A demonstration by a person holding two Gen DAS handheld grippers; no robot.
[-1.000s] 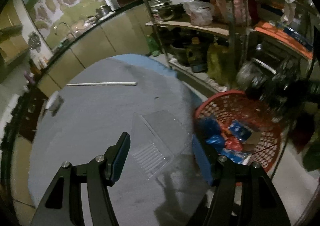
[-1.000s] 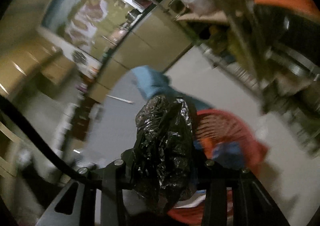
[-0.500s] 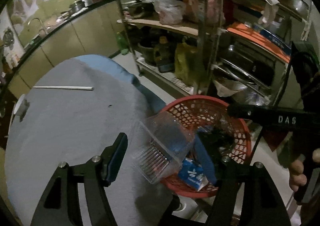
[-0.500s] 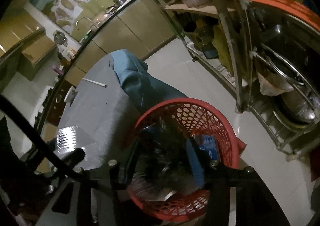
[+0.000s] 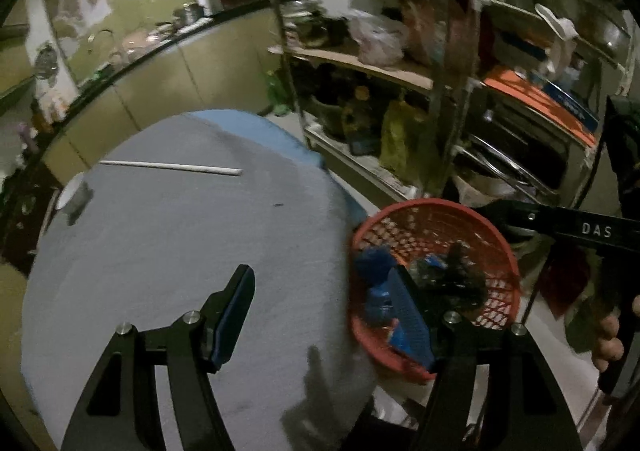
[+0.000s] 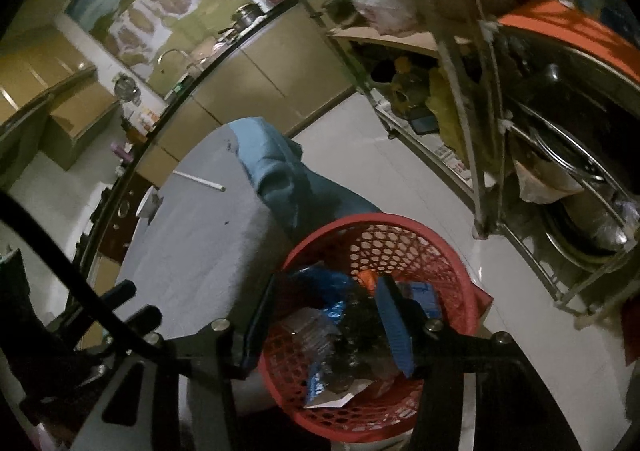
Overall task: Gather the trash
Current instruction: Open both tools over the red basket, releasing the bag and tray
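Left tongs spread apart, nothing between them, over the edge of the grey worktop. Right tongs also apart and empty, directly above the red basket. Basket sits on the floor just beside the worktop. Trash inside it: crumpled black bag, blue wrappers, clear plastic container. White stick lies on the worktop's far side. Metal shelving rack behind the basket.

red mesh basket | on floor beside table | holds black bag, blue wrappers
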